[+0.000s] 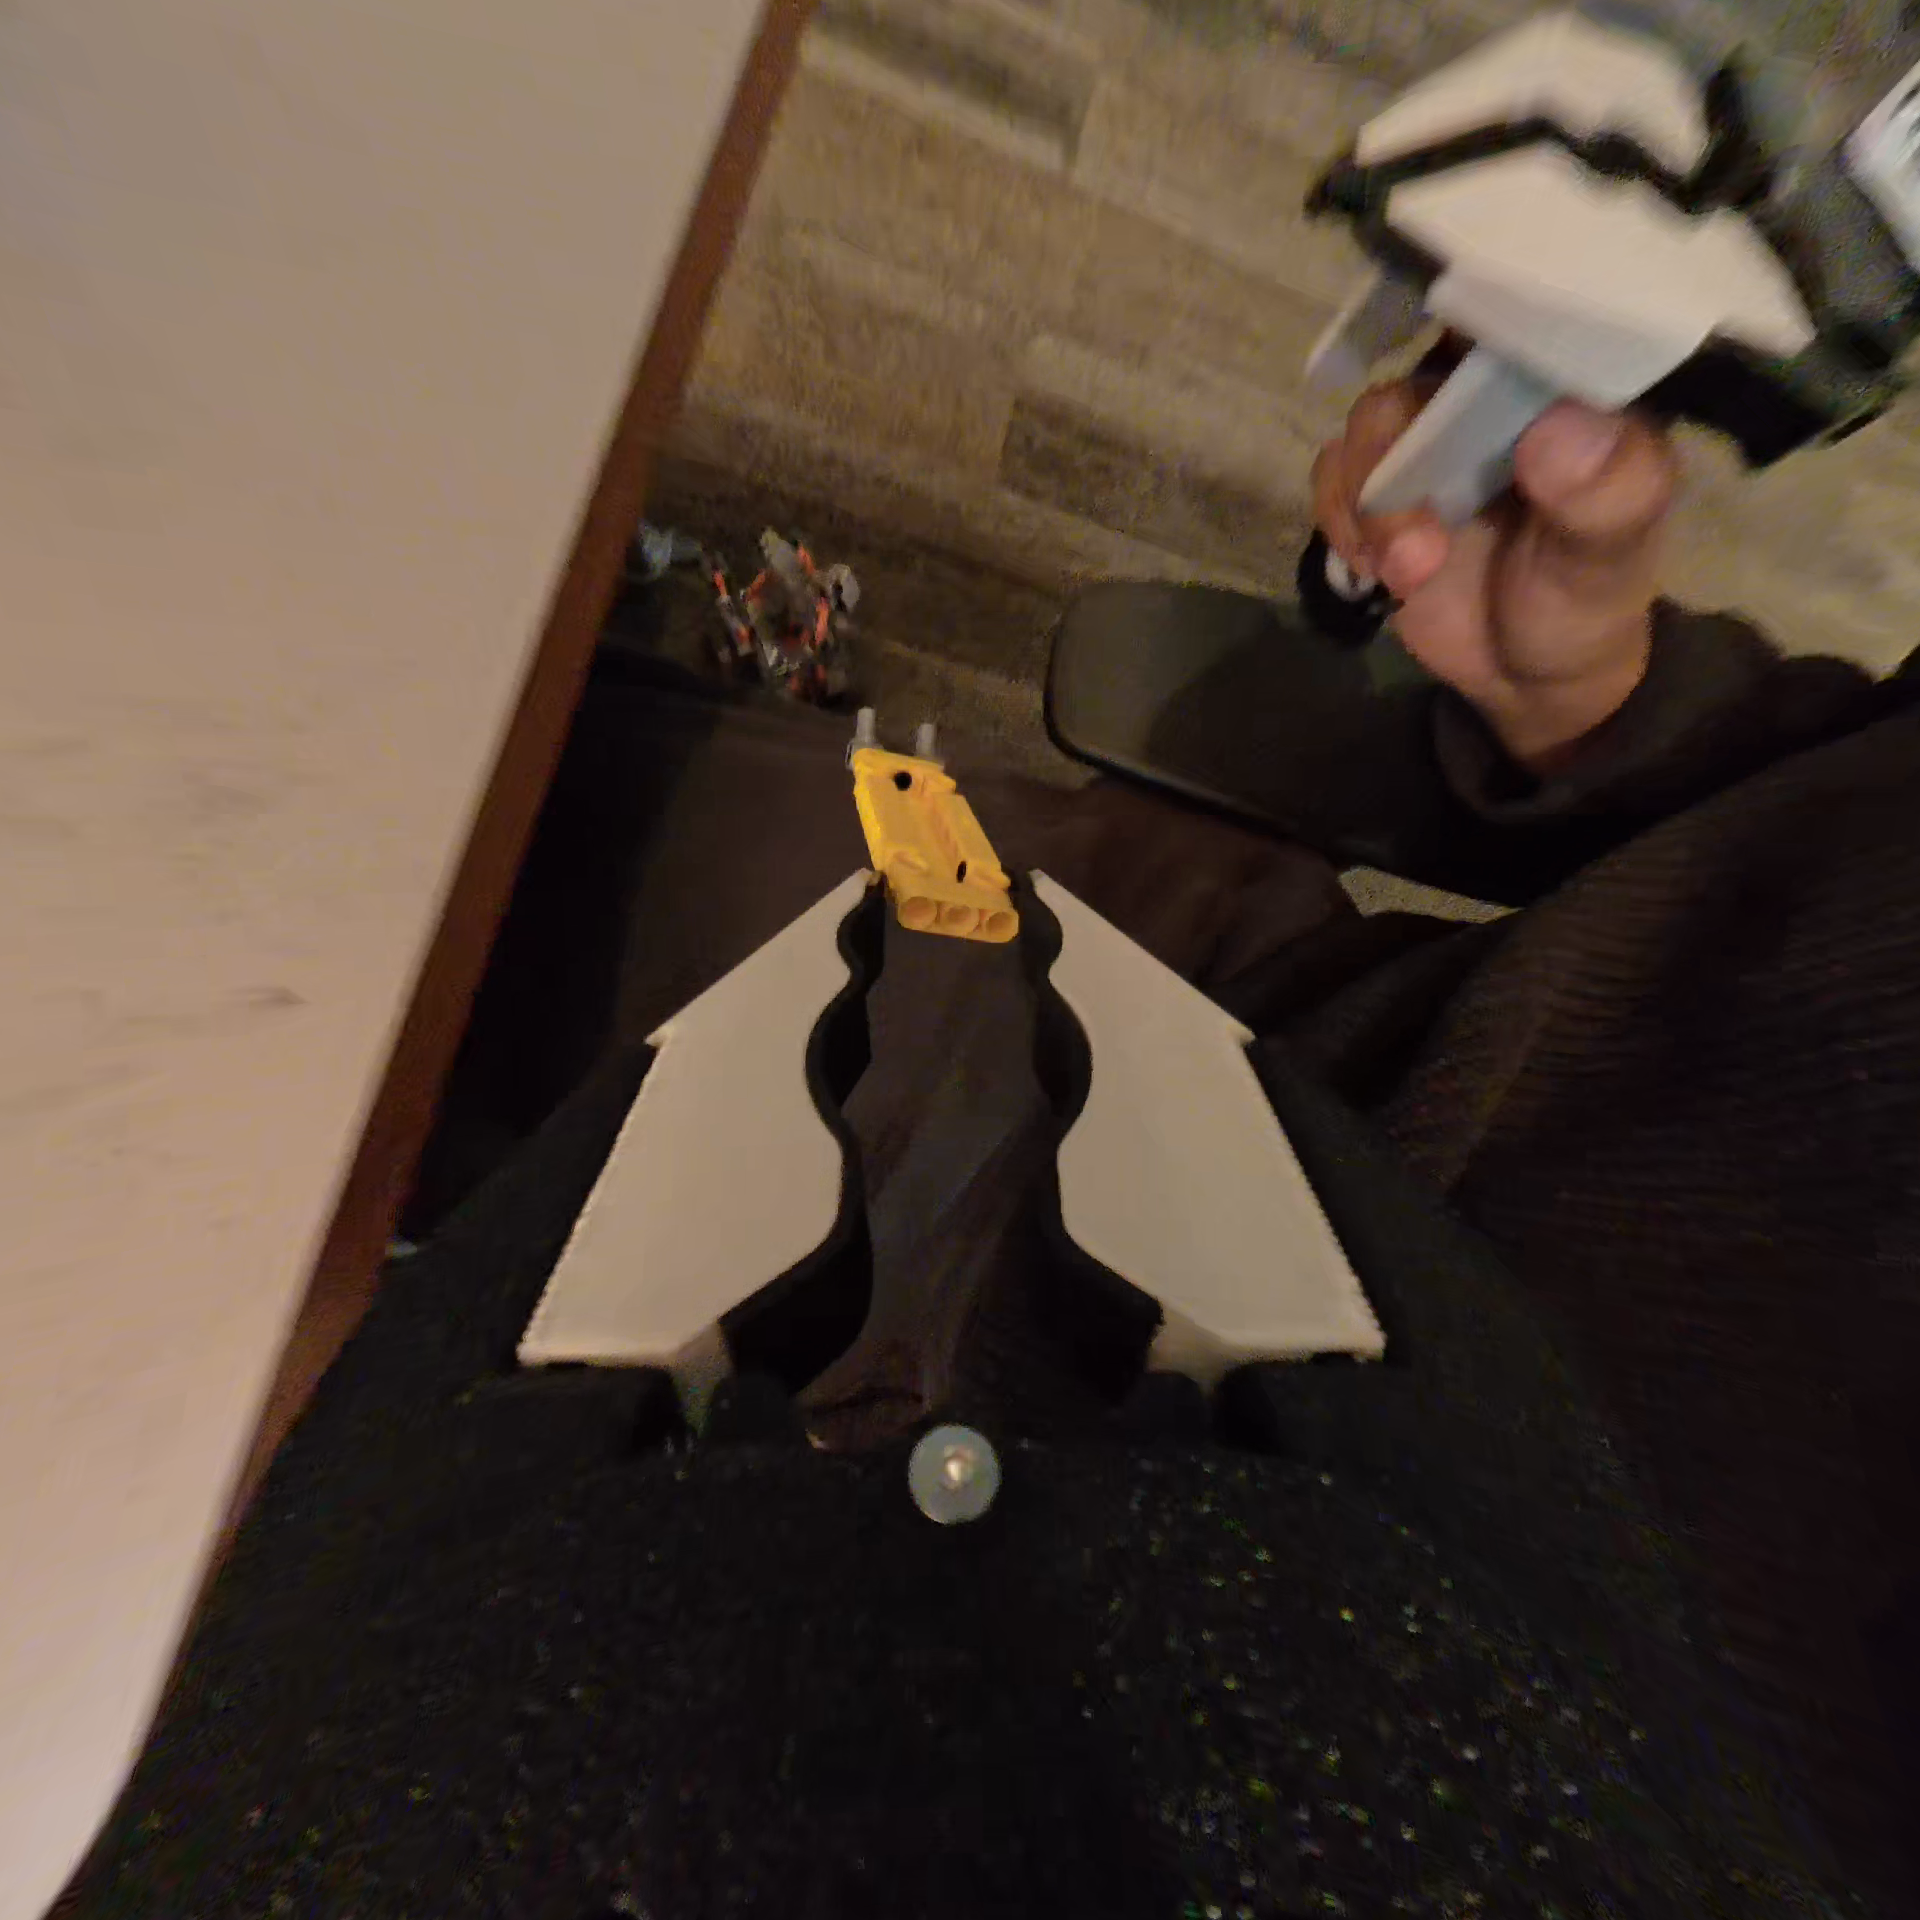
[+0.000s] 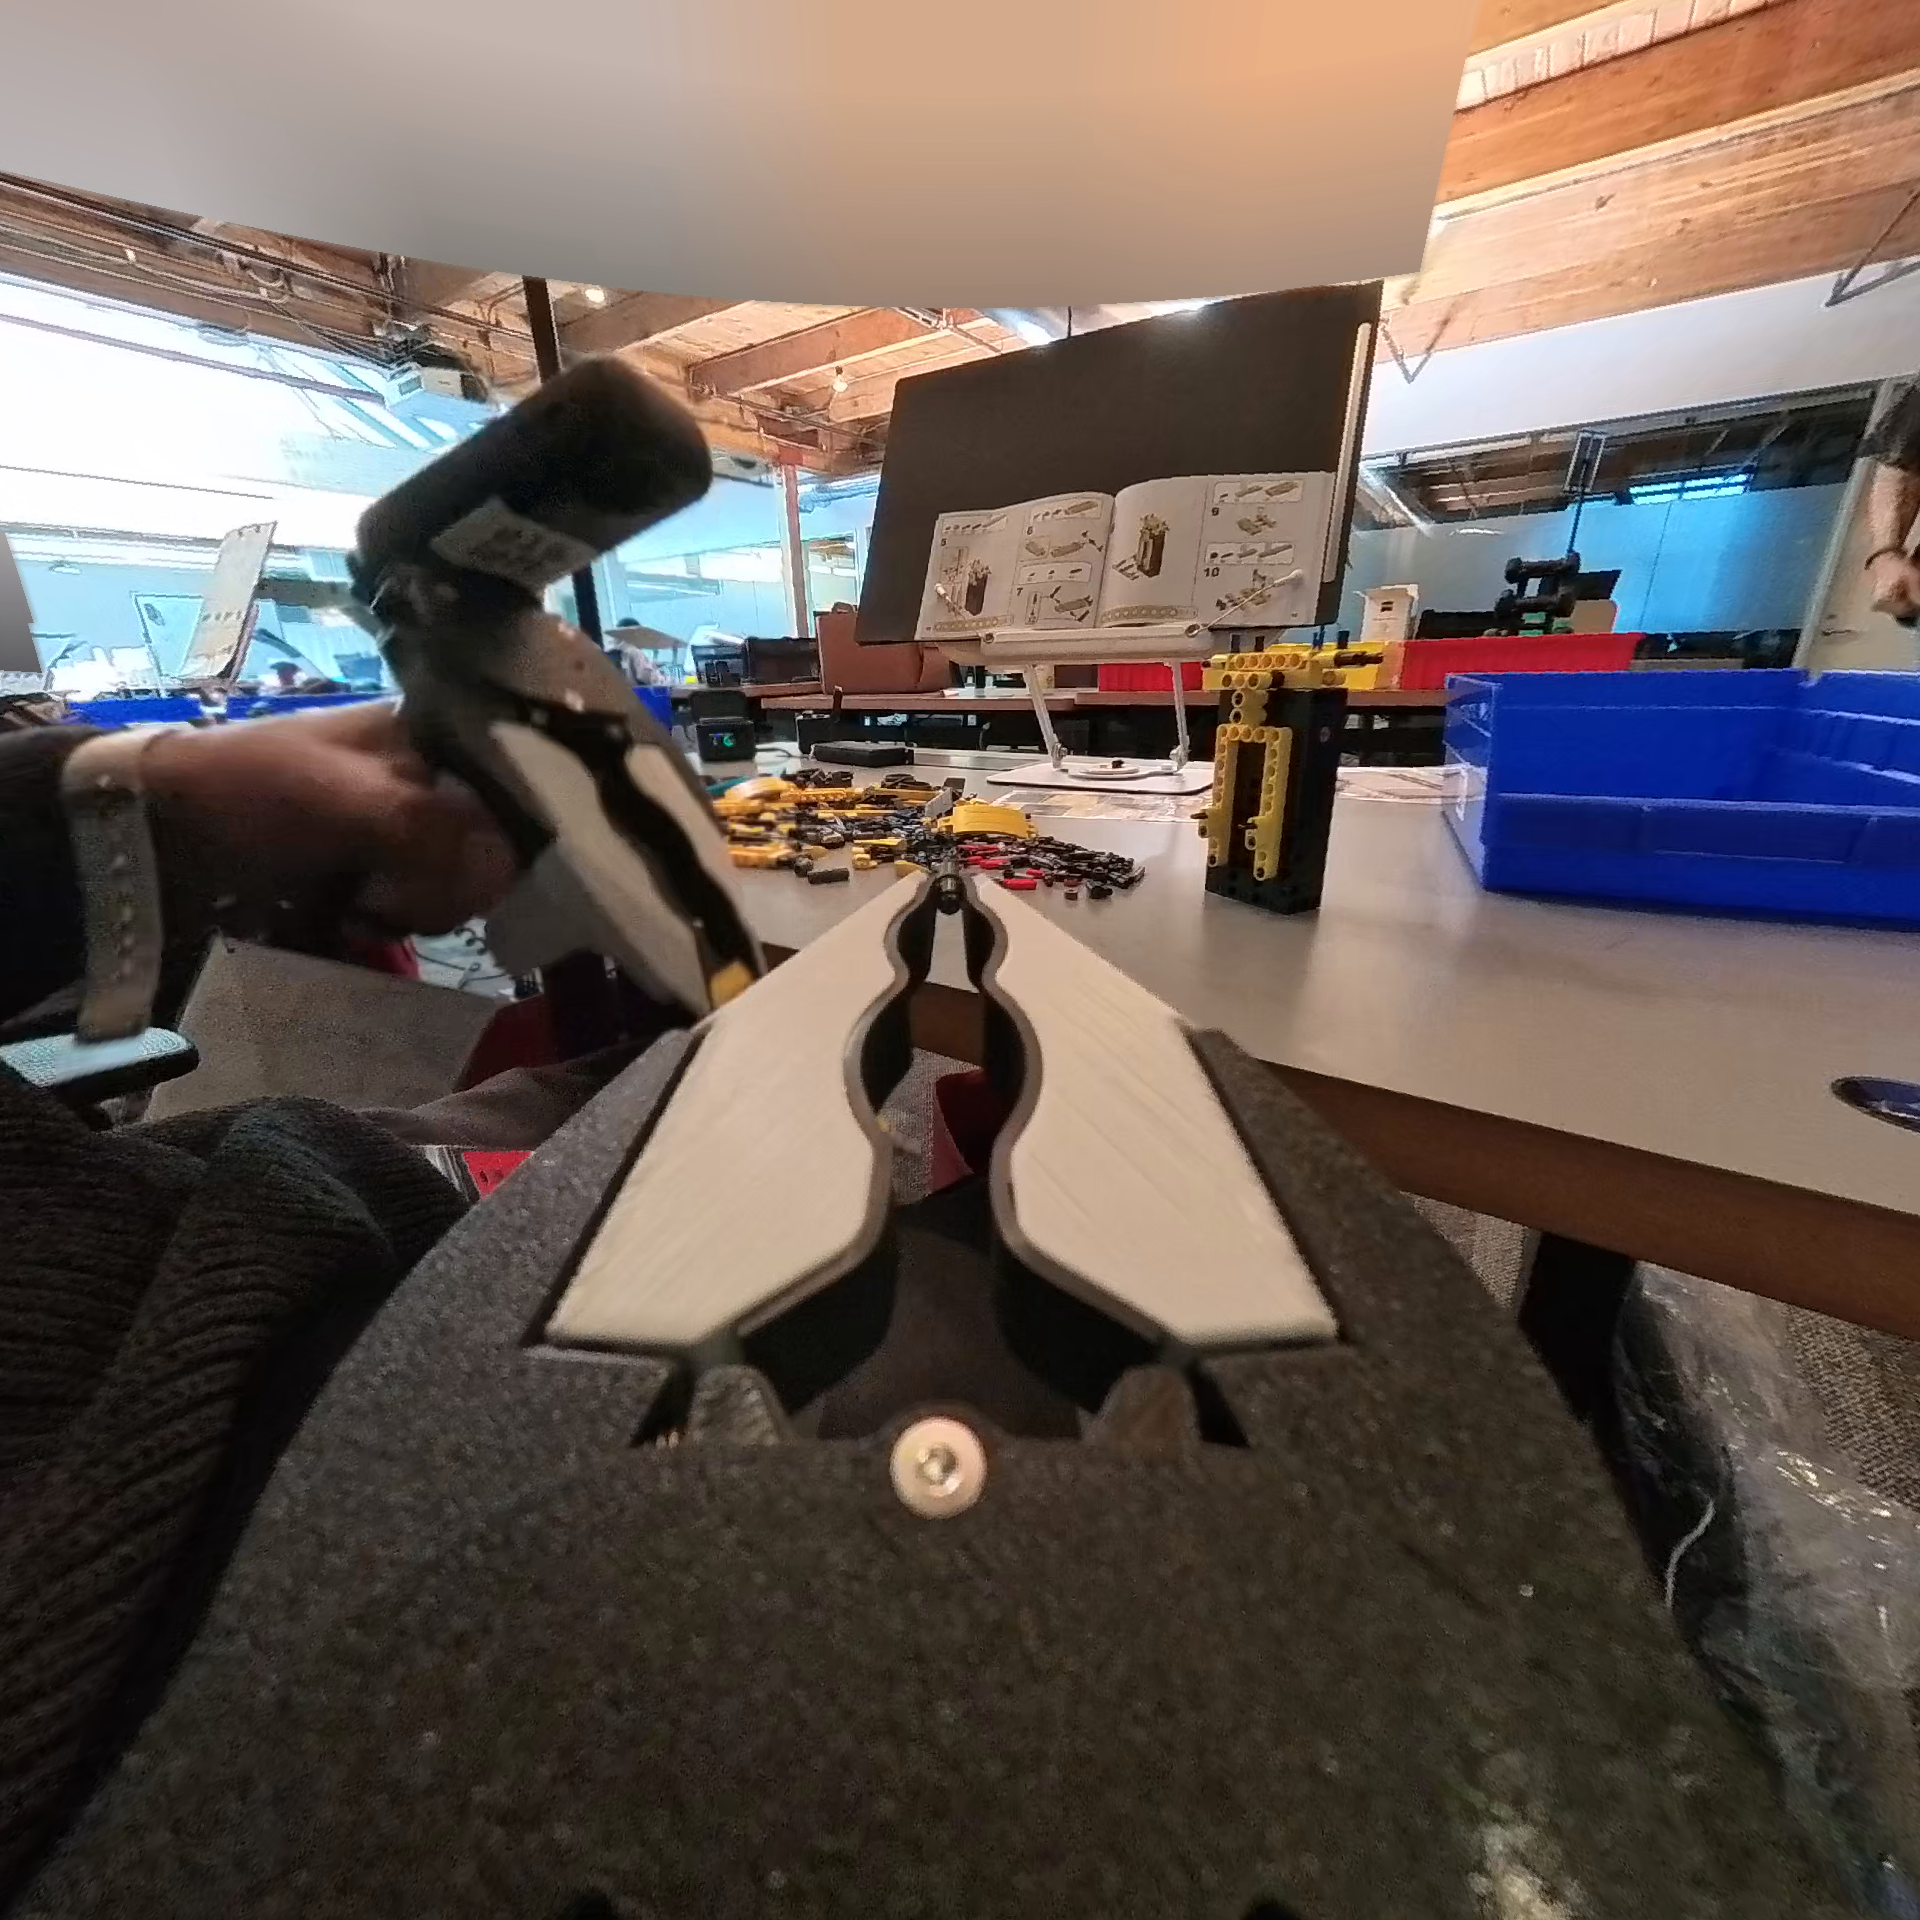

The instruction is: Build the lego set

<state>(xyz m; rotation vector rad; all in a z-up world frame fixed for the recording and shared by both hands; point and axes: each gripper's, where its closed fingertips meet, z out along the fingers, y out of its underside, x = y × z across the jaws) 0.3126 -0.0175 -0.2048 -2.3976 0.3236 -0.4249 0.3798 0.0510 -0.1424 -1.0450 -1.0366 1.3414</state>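
- My left gripper (image 1: 948, 883) has its jaws clamped on a yellow beam piece (image 1: 933, 844) with two grey pegs at the far end; I hold it off the table, below the edge, over my lap.
- My right gripper (image 2: 948, 891) has its jaws pinched together on a small dark pin (image 2: 948, 889), held in the air just short of the table's (image 2: 1403, 987) near edge.
- In the right wrist view the left gripper (image 2: 727, 977) sits just beside my right fingers, tips angled down, the yellow showing at its tip.
- Done, as far as I can see: a black-and-yellow tower (image 2: 1273, 774) stands upright on the table, with a cross-beam on top.
- Left: a scatter of loose parts (image 2: 914, 831) lies spread behind my fingertips; the two pieces I hold are apart, joined to nothing.
- An open instruction booklet (image 2: 1122, 556) stands on a stand beyond the scatter; a blue bin (image 2: 1683, 800) sits to the right of the tower.
- Edges: the brown table edge (image 1: 623, 520) runs close on the left gripper's left side; a chair armrest (image 1: 1174, 675) lies ahead on its right.
- Room: between the grippers there is open air; the tabletop in front of the tower is bare.
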